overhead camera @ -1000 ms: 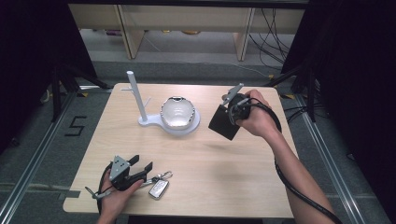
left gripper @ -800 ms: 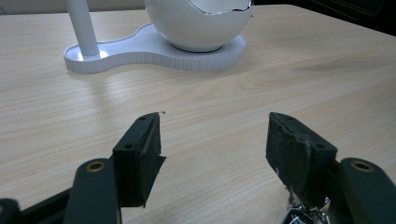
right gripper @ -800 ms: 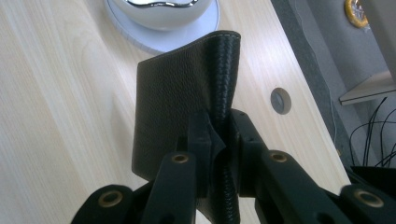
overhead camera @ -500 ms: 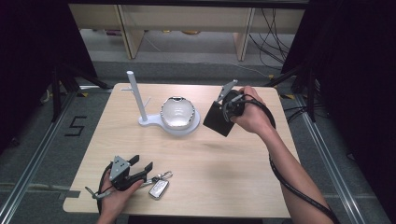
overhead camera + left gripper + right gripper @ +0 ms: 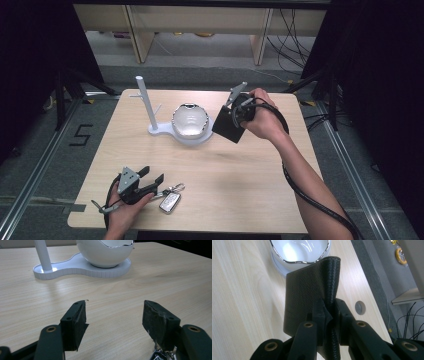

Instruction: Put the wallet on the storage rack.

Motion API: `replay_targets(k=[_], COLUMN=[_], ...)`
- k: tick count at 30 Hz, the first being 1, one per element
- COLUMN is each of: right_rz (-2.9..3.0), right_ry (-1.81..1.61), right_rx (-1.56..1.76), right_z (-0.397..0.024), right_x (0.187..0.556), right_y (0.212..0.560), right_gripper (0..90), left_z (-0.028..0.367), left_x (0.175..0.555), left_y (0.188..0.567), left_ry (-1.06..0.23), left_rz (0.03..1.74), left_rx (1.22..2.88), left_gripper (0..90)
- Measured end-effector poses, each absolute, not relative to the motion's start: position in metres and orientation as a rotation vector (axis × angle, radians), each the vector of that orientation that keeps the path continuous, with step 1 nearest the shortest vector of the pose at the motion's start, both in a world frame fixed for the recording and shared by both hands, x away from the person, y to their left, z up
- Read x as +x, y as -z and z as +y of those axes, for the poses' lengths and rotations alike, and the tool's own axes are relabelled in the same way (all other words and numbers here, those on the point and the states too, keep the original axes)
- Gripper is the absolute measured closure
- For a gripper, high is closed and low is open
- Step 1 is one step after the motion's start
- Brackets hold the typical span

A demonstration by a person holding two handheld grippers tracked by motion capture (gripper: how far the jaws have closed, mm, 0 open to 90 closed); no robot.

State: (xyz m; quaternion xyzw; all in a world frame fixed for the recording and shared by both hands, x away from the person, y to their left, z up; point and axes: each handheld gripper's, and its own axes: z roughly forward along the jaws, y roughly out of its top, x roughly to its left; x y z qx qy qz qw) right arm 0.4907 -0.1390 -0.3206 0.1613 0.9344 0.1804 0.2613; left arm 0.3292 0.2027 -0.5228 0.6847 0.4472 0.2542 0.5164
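The right gripper (image 5: 231, 116) is clamped on the spine edge of a black wallet (image 5: 309, 295), held off the tabletop (image 5: 240, 170) just beside the white bowl (image 5: 189, 119) on its stand. The left gripper (image 5: 113, 320) rests low with its jaws apart, a car key (image 5: 170, 202) lying just beside its right jaw.

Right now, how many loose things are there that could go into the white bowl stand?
2. A black leather wallet is clamped in the right gripper beside the glossy white bowl. A silver car key fob lies on the wooden table by the open left gripper. More may be hidden.
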Motion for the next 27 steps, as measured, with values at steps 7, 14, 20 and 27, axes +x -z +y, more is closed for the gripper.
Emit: replay_targets(k=[7,14,20,27], right_rz=[2.522,2.524,2.521,2.517], right_ry=[-0.496,-0.483,-0.496,-0.501], right_rx=[0.417,0.409,0.376,0.366], right_z=[-0.132,-0.127,-0.121,-0.115], right_x=[0.491,0.491,0.493,0.493], right_y=[0.319,0.317,0.314,0.312], right_gripper=[81.2,81.2,81.2,81.2], left_z=[0.203,0.203,0.203,0.202], left_x=[0.329,0.329,0.329,0.329], left_y=[0.523,0.523,0.523,0.523], left_ry=[-0.607,-0.604,-0.604,-0.607], left_rz=[1.072,1.070,1.070,1.069], left_rx=[1.643,1.643,1.642,1.646], left_gripper=[35.3,35.3,35.3,35.4])
